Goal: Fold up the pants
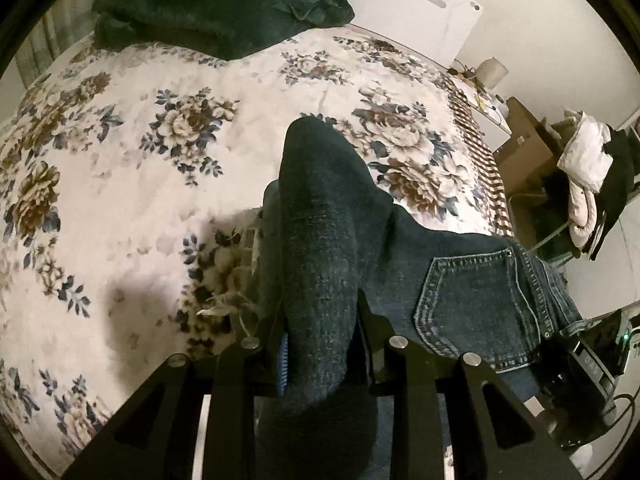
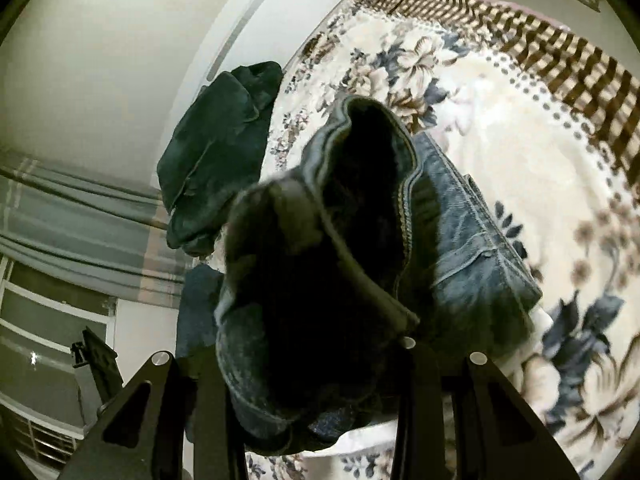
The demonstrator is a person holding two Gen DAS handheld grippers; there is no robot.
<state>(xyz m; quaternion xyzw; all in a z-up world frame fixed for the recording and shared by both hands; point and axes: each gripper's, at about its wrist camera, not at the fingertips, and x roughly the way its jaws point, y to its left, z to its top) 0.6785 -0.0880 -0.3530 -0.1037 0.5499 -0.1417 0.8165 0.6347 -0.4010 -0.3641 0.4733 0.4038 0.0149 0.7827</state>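
Dark blue jeans (image 1: pixel 472 292) are held above a floral bed cover (image 1: pixel 120 184). In the left wrist view, my left gripper (image 1: pixel 320 328) is shut on a thick bunched fold of denim that rises between its fingers; a back pocket shows to the right. In the right wrist view, my right gripper (image 2: pixel 316 364) is shut on the jeans (image 2: pixel 472 248) near the waistband, whose open top faces the camera. The fabric hides both grippers' fingertips. The rest of the legs is hidden.
A folded dark green blanket (image 1: pixel 224 4) lies at the head of the bed by a white headboard (image 1: pixel 420 4). Cardboard boxes (image 1: pixel 524 144) and a pile of clothes (image 1: pixel 592 168) stand beside the bed on the right. A window with curtains (image 2: pixel 72 216) shows in the right wrist view.
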